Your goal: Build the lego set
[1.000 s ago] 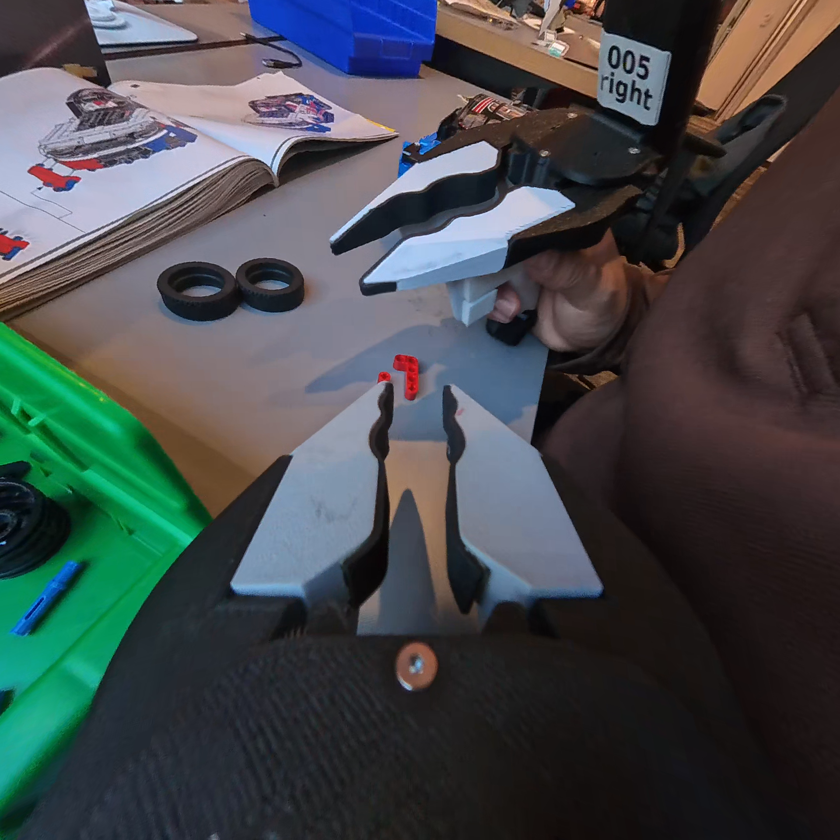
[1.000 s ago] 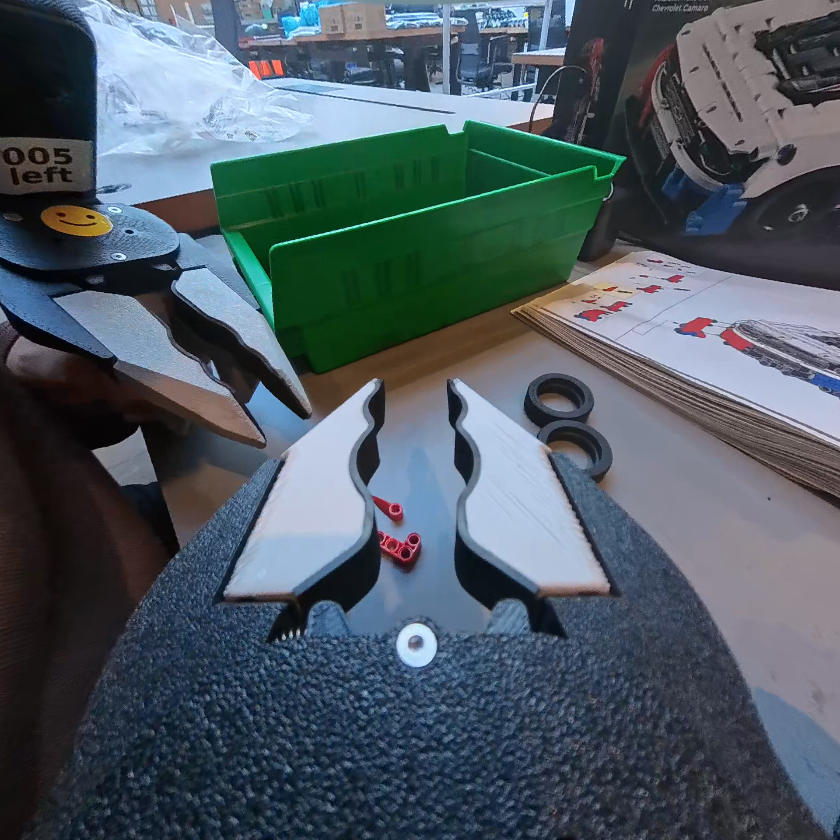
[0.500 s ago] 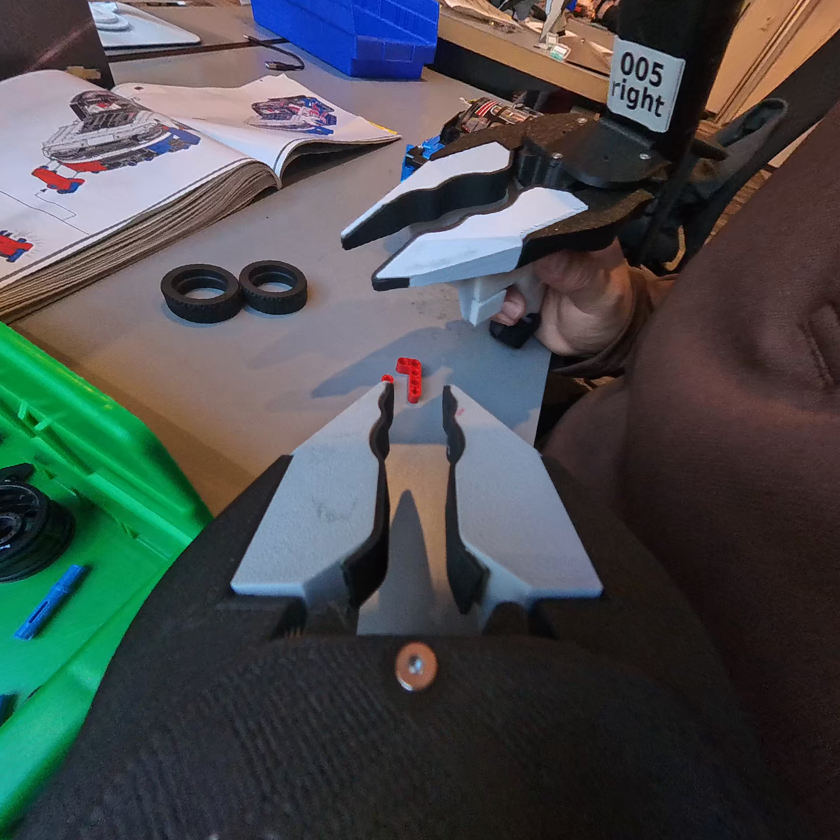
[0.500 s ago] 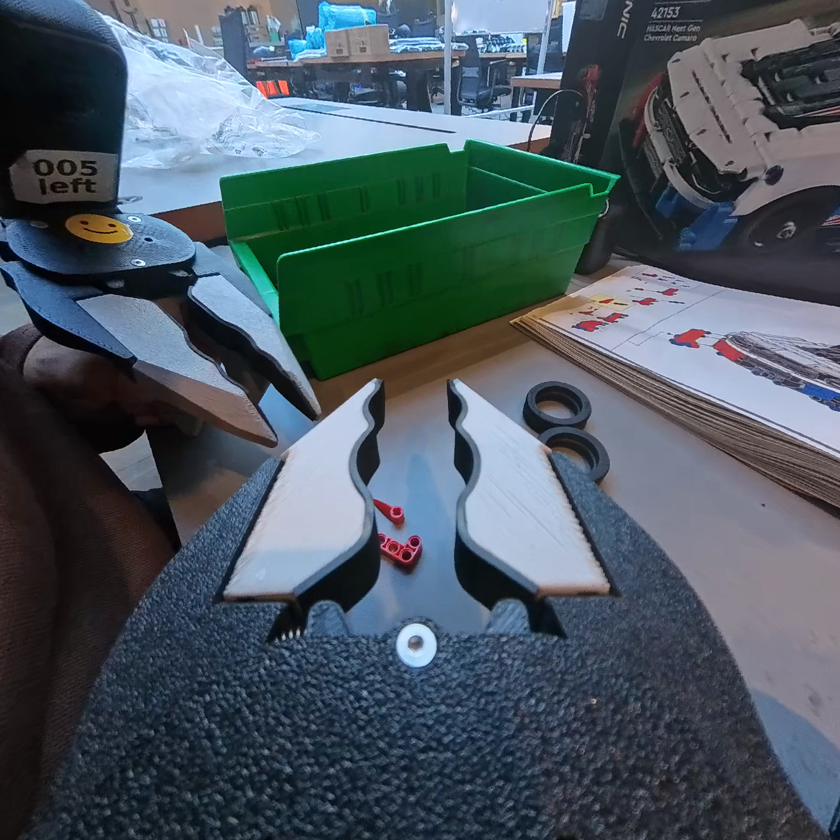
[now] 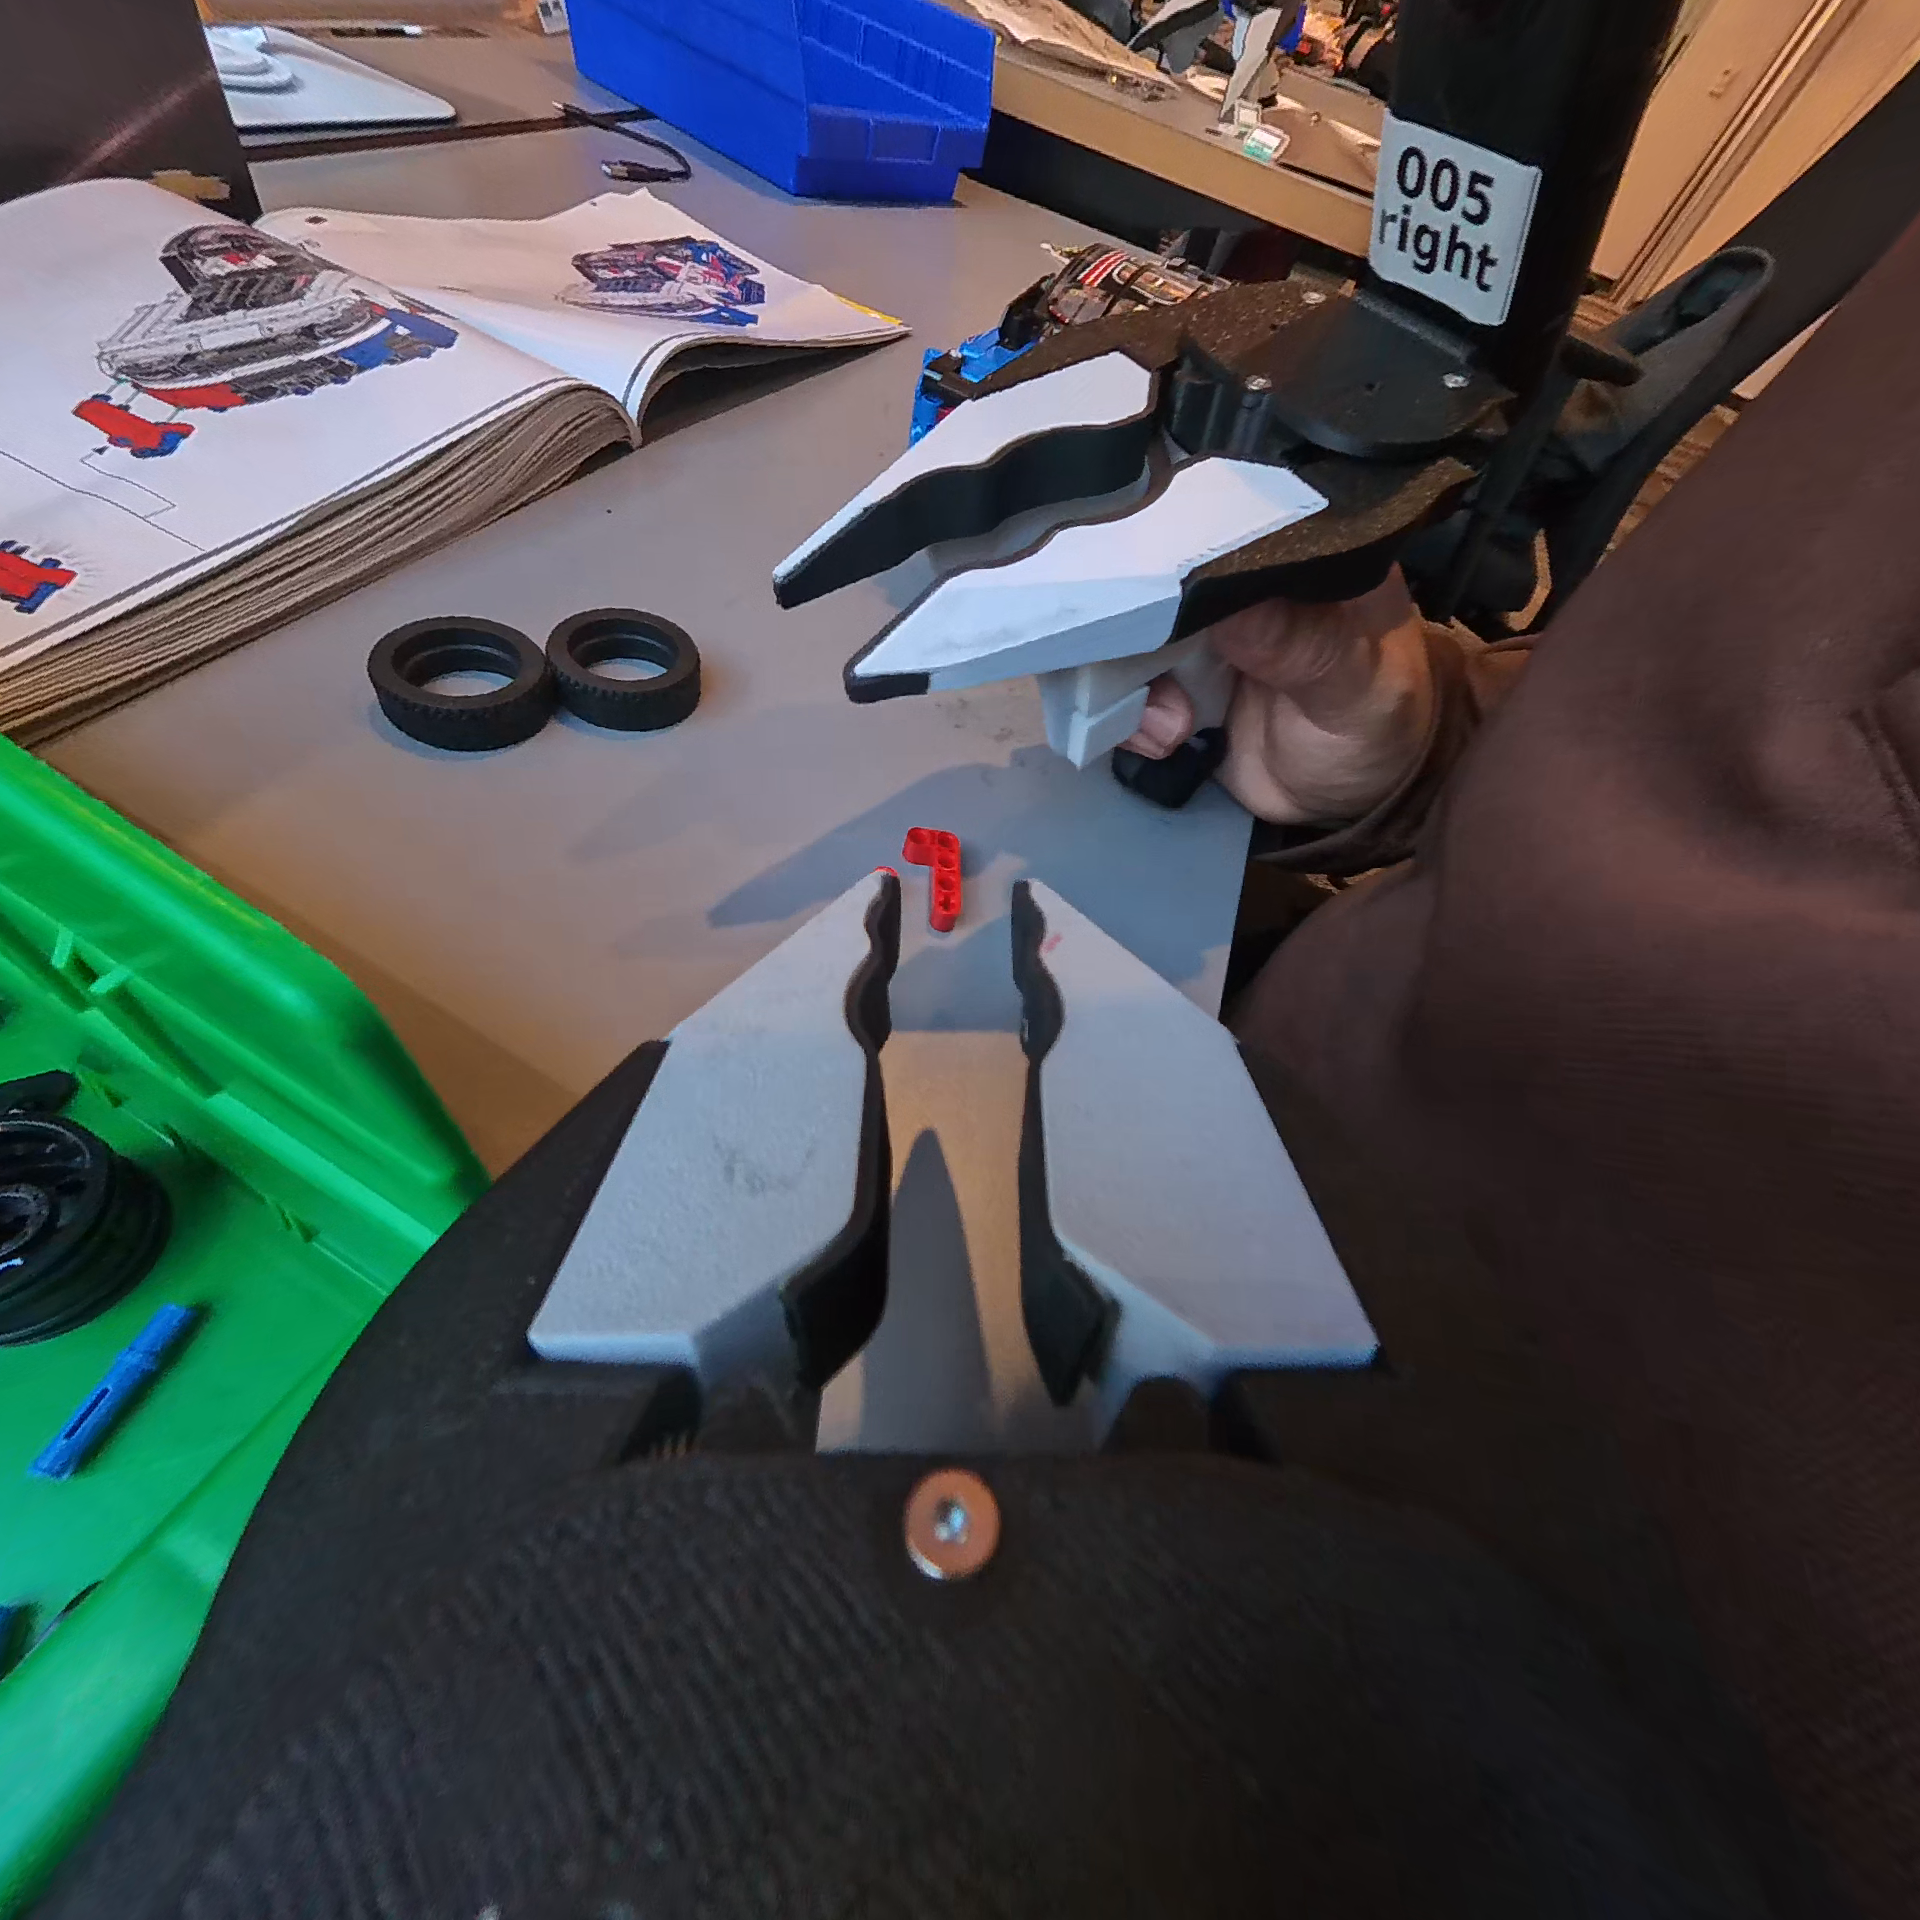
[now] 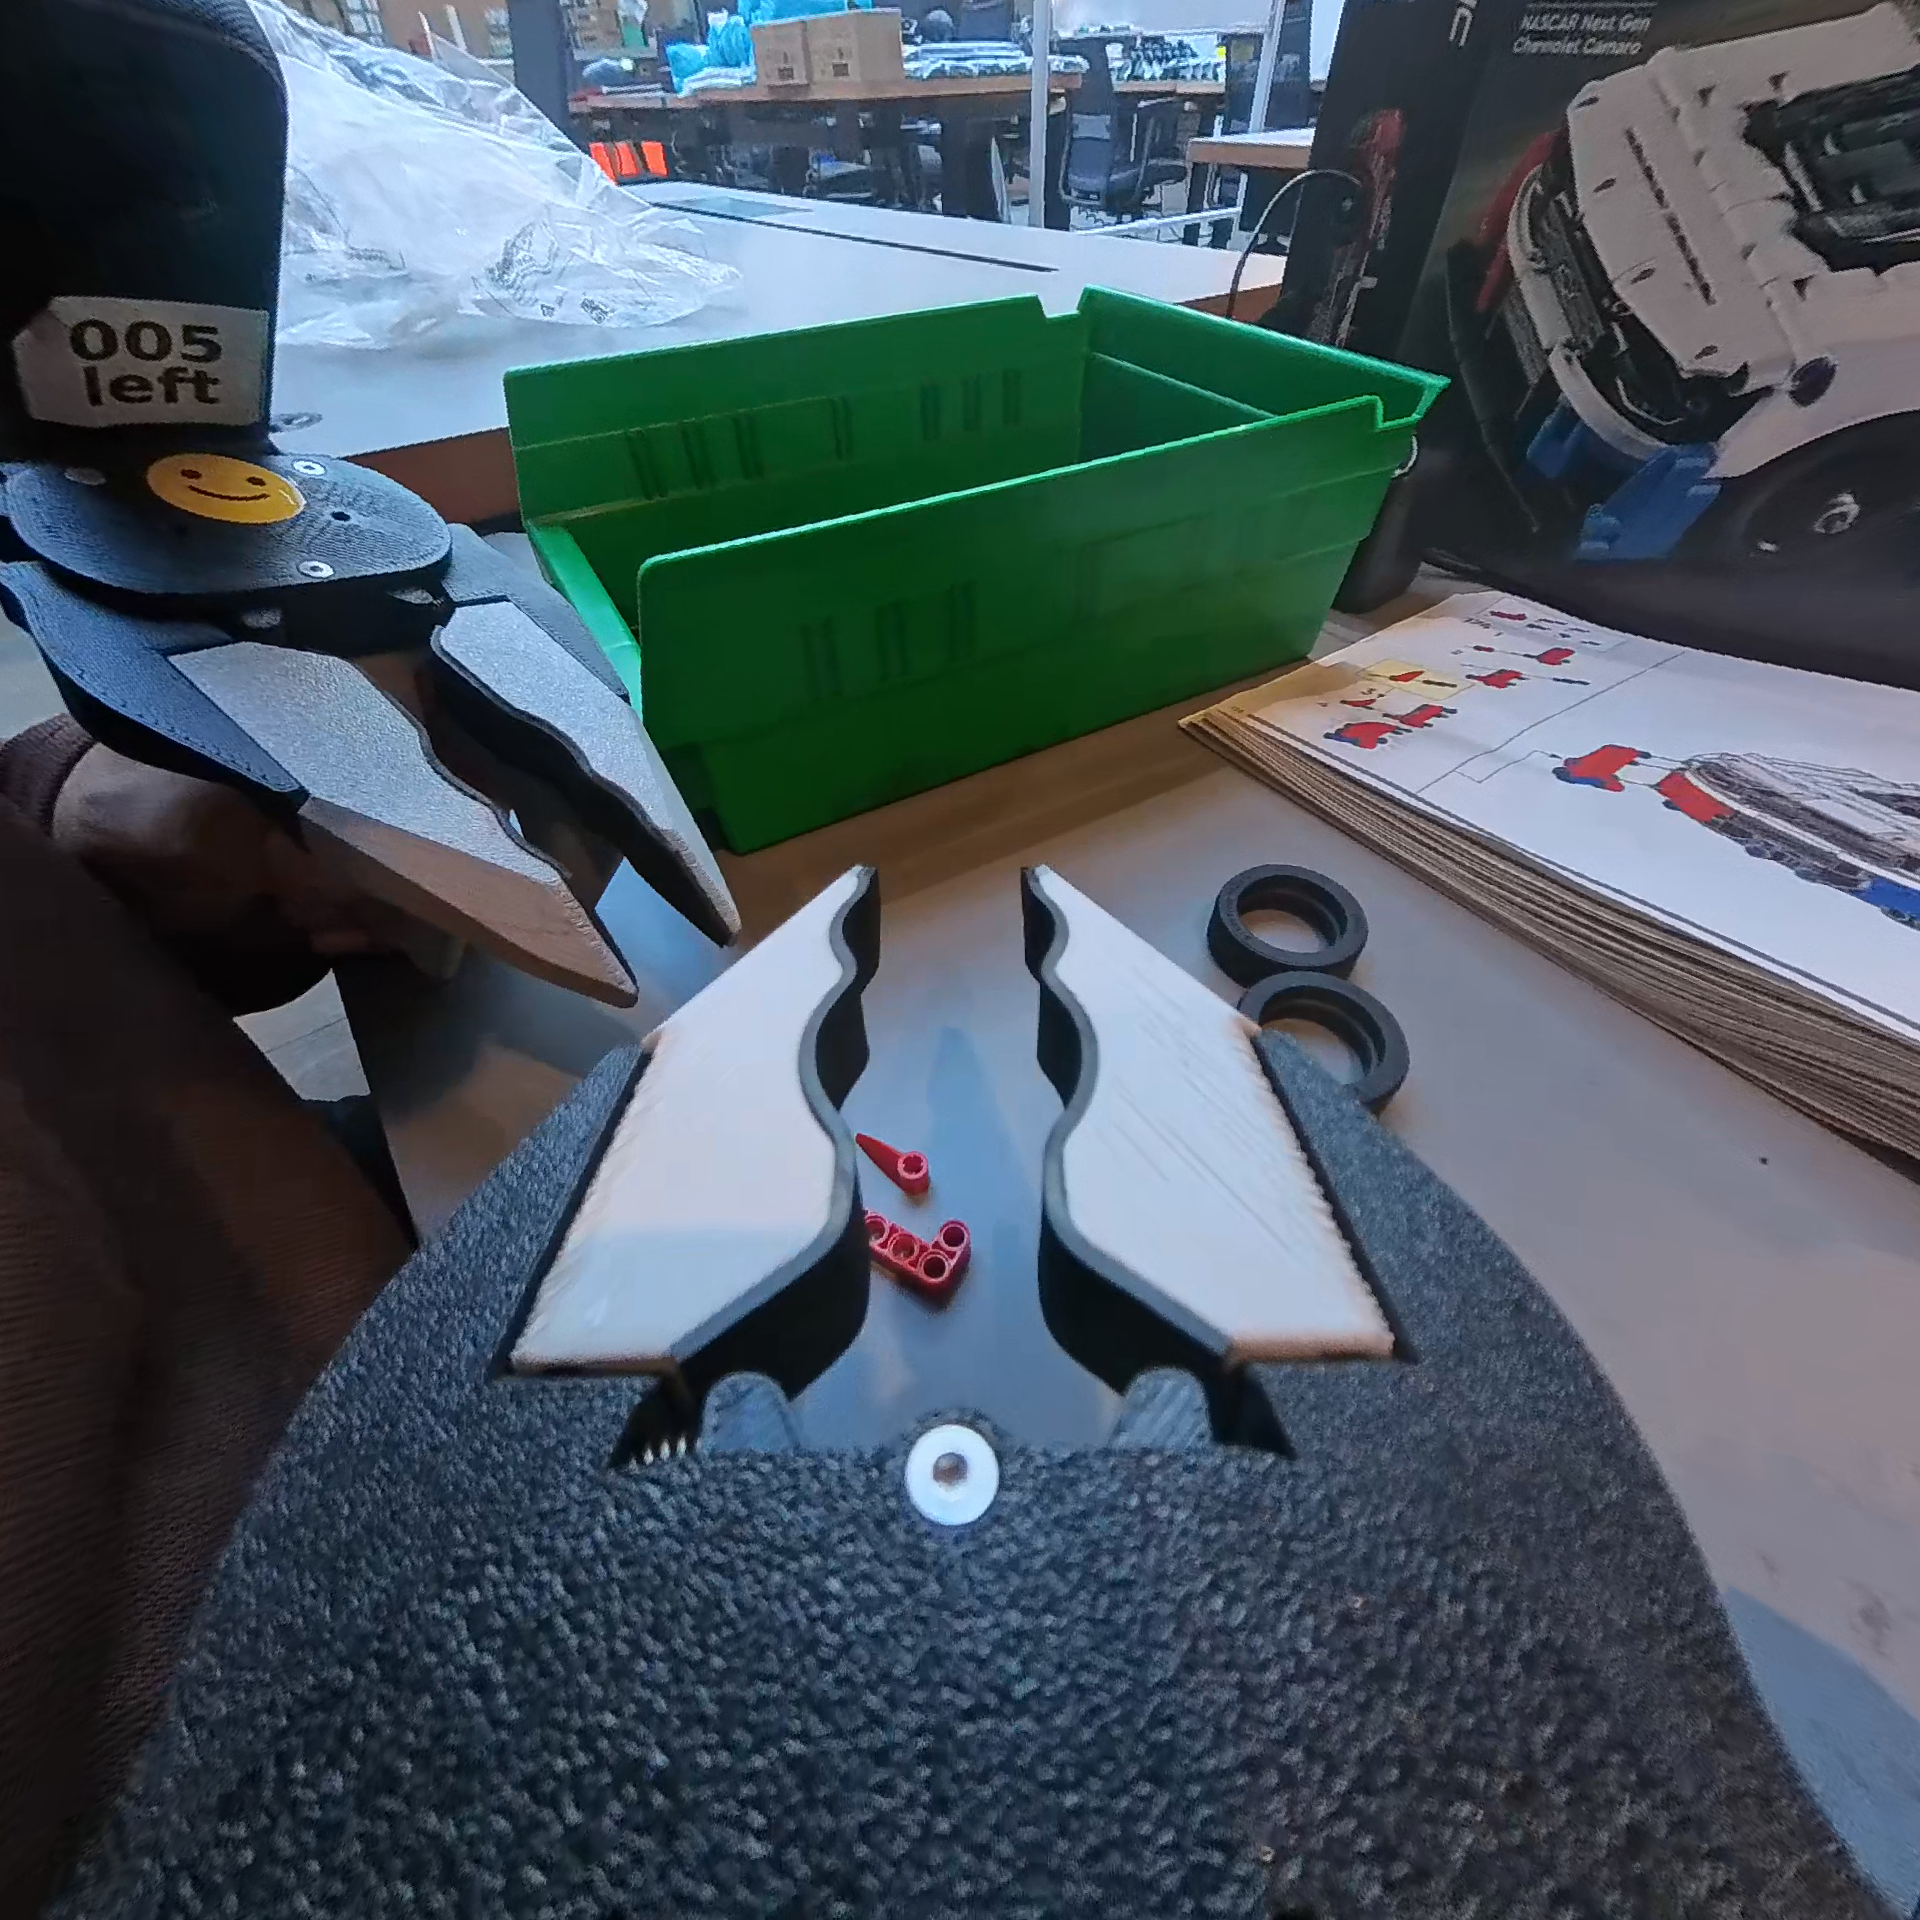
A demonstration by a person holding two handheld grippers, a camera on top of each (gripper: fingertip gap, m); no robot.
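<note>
Left gripper (image 5: 948, 885): parted by a moderate gap, empty, touching nothing, poised above the grey bench (image 5: 623, 831). Right gripper (image 6: 948, 883): parted about as wide, likewise empty and clear of every piece.

Just past the left gripper's tips, at 12 o'clock in the left wrist view: one small red L-shaped lego beam with round holes (image 5: 938, 875), flat on the bench near its edge. At 11 o'clock of that beam, a sliver of a second red piece peeping out beside the left fingertip. In the right wrist view, both seen through the gap between the right gripper's fingers: the L-shaped beam (image 6: 923, 1255), and close beyond it at 12 o'clock one small red tapered lego piece with a single hole (image 6: 894, 1161), apart from the beam.

Counted on the bench: two red pieces; two black rubber lego tyres (image 5: 532, 681), lying flat and touching side by side, at 10 o'clock of the beam in the left wrist view; one open instruction booklet with coloured car drawings (image 5: 312, 364) farther off at 10 o'clock; one green plastic bin (image 6: 987, 561); one blue plastic bin (image 5: 790, 83) at the far side; one partly built car model (image 5: 1039, 322) behind the right gripper. Inside the green bin: one blue lego pin (image 5: 109, 1392) and one black wheel (image 5: 62, 1236) in view.
</note>
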